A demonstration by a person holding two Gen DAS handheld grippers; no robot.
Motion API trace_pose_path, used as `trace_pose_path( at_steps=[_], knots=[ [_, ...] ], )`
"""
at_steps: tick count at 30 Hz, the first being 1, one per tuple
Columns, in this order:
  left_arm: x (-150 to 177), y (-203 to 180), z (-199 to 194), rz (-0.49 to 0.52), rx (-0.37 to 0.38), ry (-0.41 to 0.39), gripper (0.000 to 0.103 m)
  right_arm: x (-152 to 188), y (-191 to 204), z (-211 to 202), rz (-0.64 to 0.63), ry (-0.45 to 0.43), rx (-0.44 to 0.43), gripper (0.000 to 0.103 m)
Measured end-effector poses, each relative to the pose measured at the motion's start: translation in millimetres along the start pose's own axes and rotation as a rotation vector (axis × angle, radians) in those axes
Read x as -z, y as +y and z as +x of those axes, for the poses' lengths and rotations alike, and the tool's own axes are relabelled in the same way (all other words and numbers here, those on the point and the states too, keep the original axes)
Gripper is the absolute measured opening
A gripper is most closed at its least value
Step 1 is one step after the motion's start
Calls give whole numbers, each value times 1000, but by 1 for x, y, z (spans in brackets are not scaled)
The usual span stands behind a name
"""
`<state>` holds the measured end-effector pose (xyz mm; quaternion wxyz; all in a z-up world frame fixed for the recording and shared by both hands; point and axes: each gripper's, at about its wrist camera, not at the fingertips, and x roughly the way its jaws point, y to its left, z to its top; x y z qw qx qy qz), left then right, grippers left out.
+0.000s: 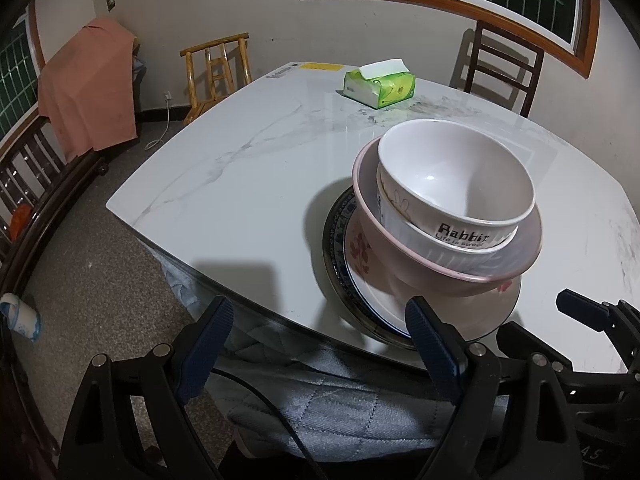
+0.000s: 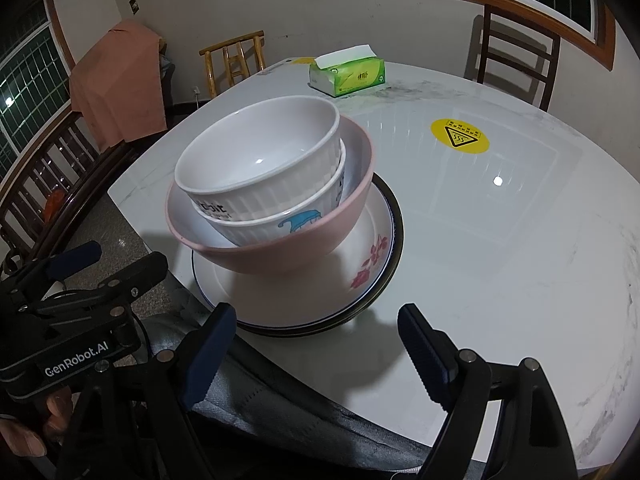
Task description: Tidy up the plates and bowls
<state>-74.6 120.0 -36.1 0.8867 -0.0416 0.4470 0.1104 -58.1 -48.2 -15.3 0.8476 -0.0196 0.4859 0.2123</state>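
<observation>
Jaws on my left gripper stand wide apart, empty; its right finger overlaps the plates' near rim in view, but I can't tell if it touches. My right gripper is equally spread, holding nothing, just short of the stack at 12 o'clock. On the table, two white bowls nest in a pink bowl, which sits on a floral plate over a dark-rimmed plate. The lower bowl's print is mostly hidden. A tissue pack lies far off at 12.
</observation>
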Motion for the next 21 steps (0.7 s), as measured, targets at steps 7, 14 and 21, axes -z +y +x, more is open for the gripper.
trace_pose_path(
  at_steps=[7, 14, 21],
  knots=[
    [-2, 2, 3, -6, 54, 20, 86, 0, -3, 1, 12, 0, 2, 85],
    [-2, 0, 5, 14, 48, 30, 86, -1, -2, 2, 7, 4, 1, 85],
    [-1, 2, 5, 8, 49, 26, 86, -1, -4, 2, 13, 4, 1, 85]
  ],
)
